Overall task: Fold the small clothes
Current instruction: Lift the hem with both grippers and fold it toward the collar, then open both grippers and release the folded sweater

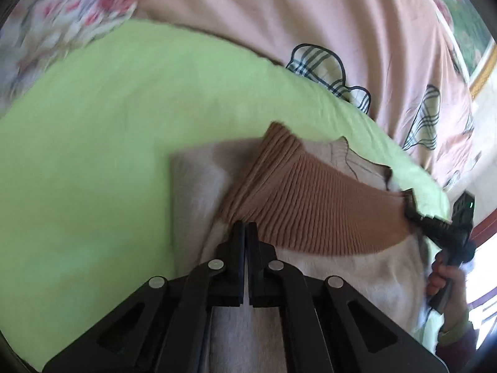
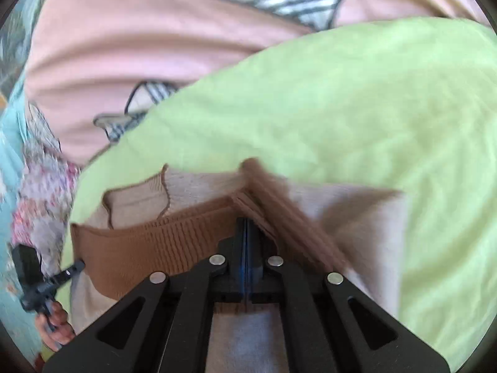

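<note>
A small cream knit garment (image 1: 195, 186) with a brown ribbed hem band (image 1: 310, 199) lies on a light green cloth (image 1: 93, 155). My left gripper (image 1: 247, 227) is shut on one end of the ribbed band. My right gripper (image 2: 247, 222) is shut on the other end of the band (image 2: 155, 248), which is stretched between the two and lifted over the cream body (image 2: 357, 217). The right gripper also shows in the left wrist view (image 1: 413, 208), and the left gripper in the right wrist view (image 2: 79, 265), each held by a hand.
The green cloth (image 2: 341, 108) lies on a pink bedsheet (image 1: 279, 9) with plaid prints. A floral fabric (image 1: 62, 21) lies at the far left. A framed edge (image 1: 478, 71) stands at the right.
</note>
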